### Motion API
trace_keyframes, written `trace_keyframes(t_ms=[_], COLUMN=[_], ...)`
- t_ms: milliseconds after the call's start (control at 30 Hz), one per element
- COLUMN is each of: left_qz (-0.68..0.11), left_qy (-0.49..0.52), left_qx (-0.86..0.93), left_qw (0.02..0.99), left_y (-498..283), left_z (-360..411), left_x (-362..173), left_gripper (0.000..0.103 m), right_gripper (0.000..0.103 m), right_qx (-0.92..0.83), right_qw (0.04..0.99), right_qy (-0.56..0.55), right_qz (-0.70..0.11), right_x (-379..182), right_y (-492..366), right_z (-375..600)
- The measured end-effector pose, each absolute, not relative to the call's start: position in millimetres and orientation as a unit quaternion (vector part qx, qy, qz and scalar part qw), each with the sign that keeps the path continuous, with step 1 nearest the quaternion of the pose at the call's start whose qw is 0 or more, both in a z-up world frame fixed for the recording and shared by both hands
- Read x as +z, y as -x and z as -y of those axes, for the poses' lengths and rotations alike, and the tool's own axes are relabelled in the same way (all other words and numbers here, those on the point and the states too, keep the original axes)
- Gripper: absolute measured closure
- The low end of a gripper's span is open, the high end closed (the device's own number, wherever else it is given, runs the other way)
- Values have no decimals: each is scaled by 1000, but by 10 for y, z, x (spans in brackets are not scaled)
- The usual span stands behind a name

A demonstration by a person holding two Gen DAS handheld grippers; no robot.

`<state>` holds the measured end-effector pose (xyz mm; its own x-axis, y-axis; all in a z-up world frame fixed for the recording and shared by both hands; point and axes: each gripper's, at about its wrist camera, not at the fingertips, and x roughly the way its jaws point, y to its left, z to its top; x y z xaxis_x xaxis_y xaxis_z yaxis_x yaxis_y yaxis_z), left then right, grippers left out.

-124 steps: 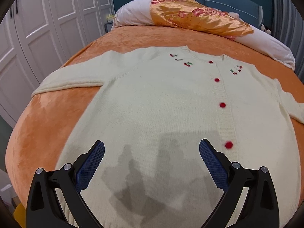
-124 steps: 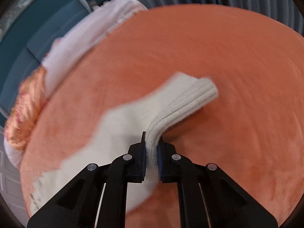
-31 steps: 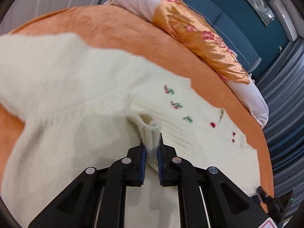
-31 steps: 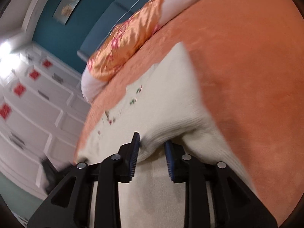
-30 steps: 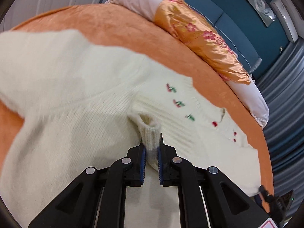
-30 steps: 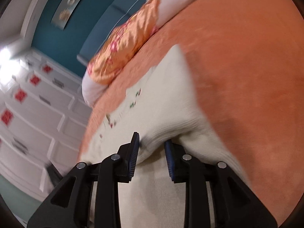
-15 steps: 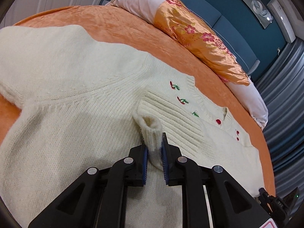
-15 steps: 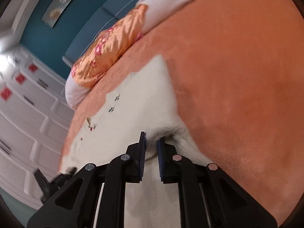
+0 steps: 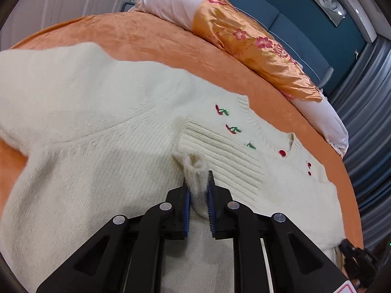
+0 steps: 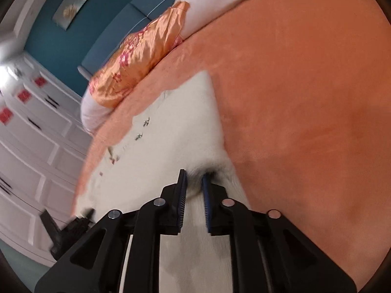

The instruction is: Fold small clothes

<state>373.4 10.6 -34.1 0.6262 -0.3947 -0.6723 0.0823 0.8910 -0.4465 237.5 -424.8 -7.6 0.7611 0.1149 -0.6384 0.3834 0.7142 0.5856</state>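
Inspector A: Item under inspection is a cream knit cardigan (image 9: 102, 151), lying front-up on a bed with an orange cover (image 9: 151, 41). Red buttons and small embroidered cherries show near the neckline.

Inspector B: Confirmed. Left hand-held gripper (image 9: 197, 190): jaws drawn close, blue pads pressing a ribbed cuff (image 9: 195, 171) of the sleeve between them. They eased apart a little within the last second, yet the cuff is pinched. The cuff lies folded in over the chest, just beside the cherry embroidery.

Inspector A: Right hand-held gripper (image 10: 194, 185)?

Inspector B: Jaws narrow, a fold of the cardigan's cream knit (image 10: 176, 131) bunched between the pads at the garment's edge, where it meets the bare orange cover (image 10: 305, 97). Its jaws closed, then widened slightly just now; the knit sits between them and the pads bear on it. The view is blurred, so I cannot tell which part of the garment it is.

Inspector A: Surroundings?

Inspector B: An orange satin floral pillow (image 9: 246, 41) on a white pillow (image 9: 168, 5) at the head of the bed, well apart from the cardigan. A teal headboard (image 9: 293, 22) behind them. White panelled wardrobe doors (image 10: 31, 131) show in the right wrist view.
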Motion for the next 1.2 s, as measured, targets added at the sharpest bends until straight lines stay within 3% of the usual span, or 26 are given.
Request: trace_keyframes(t_ms=[133,233,433,467,700,900,1067,1100,1200], left_qz=[-408,-407,-406,-406,-400,-398,-377,-369,-341], left_qy=[187,181,194,200,237,249,246,244,240], left_qx=[-134,-131,-136,-139,-156,-110,-23,-5,83], left_qw=[884,886,882,881,872,876,893,897,905], left_y=[-3731,-3741,-3739,-3741,-3747,-3559,-3337,-3324,-3332], left_z=[-96,-86,-122,-139,-238,-439,-1251,-1471,-2266], left_x=[-346,-347,-365,-375,-434,-281,-21,53,260], left_gripper=[88,88,87,87,86,83,83,81,47], right_gripper=[90,88,90,94,103,103,103,103,103], right_qx=[-104,-39,10,-17,-112,-141,-120,-117,-118], right_qw=[903,918,906,902,886,902,904,905,906], right_qy=[-285,-241,-131,-120,-240,-121,-163,-168,-166], right_qz=[-305,-314,-403,-414,-381,-389,-375,-374,-372], right_x=[331,492,159,68,-48,-113,-99,-96,-101], right_y=[-2261,-2642,-3352,-3347,-2667,-2727,-2647,-2622,-2649], right_z=[3982,3591,2984,3071,4121,3822,3905,3906,3894])
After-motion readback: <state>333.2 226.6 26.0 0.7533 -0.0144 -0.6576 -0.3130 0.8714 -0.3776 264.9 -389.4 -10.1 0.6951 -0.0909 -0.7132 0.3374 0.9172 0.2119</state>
